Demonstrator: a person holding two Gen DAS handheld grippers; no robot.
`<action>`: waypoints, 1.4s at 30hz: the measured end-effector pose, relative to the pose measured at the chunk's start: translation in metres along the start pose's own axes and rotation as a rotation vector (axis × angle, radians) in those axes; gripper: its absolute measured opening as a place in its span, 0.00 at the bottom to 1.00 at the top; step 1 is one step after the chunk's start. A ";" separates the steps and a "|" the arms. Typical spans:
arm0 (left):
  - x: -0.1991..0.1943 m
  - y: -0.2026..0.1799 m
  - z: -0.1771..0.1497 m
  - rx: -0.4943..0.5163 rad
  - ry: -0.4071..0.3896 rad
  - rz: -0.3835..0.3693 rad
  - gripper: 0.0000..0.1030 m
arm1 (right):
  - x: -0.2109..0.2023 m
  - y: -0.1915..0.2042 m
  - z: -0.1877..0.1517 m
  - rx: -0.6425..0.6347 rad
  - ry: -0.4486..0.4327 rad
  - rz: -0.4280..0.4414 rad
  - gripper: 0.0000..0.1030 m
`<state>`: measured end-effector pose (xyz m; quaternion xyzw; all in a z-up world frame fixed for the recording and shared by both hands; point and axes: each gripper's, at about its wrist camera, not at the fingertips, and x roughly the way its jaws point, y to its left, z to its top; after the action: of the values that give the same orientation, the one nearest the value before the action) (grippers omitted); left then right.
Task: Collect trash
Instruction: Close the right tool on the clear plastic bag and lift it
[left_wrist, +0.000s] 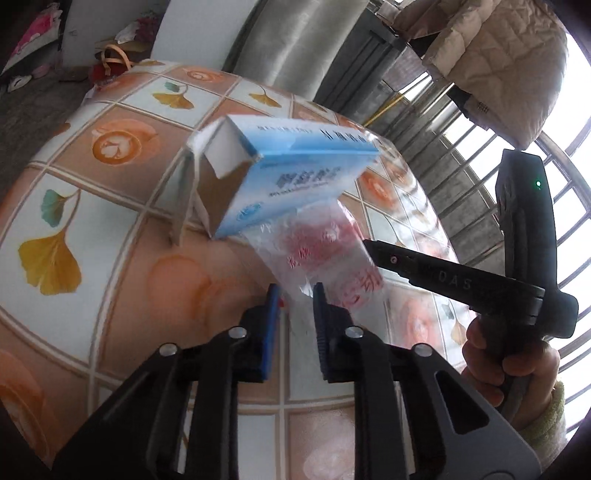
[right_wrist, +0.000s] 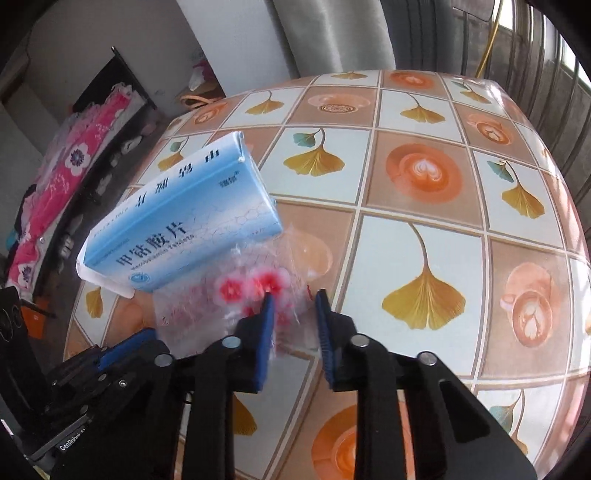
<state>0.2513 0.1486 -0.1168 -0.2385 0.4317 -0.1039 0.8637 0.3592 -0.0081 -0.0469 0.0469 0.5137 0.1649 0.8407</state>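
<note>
Clear crinkly film with red print, a bag (left_wrist: 325, 251) looking light, limp and slippery, lay pinched in the narrowed left claw (left_wrist: 295, 291) and brushing the narrowed right claw (right_wrist: 293, 299), best gripped at its edges, beneath a stiff blue carton (left_wrist: 280, 173) above the glossy bench (left_wrist: 110, 206).

Medicine box (left_wrist: 280, 173) tilted above the table (left_wrist: 110, 206), its lower end on a plastic bag (left_wrist: 317, 251). Bag edge runs between the left gripper (left_wrist: 295, 291) fingers; right gripper (left_wrist: 369, 247) at right.
</note>
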 end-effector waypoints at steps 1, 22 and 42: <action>0.001 -0.004 -0.005 0.010 0.014 -0.014 0.12 | -0.001 0.000 -0.003 -0.004 0.004 0.008 0.12; -0.047 -0.041 -0.056 0.148 0.074 -0.133 0.09 | -0.092 -0.115 -0.114 0.443 -0.023 0.314 0.42; 0.016 -0.051 -0.024 0.173 0.110 -0.067 0.09 | -0.044 -0.079 -0.104 0.592 -0.011 0.452 0.45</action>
<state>0.2433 0.0903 -0.1151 -0.1715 0.4596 -0.1825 0.8521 0.2674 -0.1059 -0.0773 0.4012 0.5114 0.1903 0.7357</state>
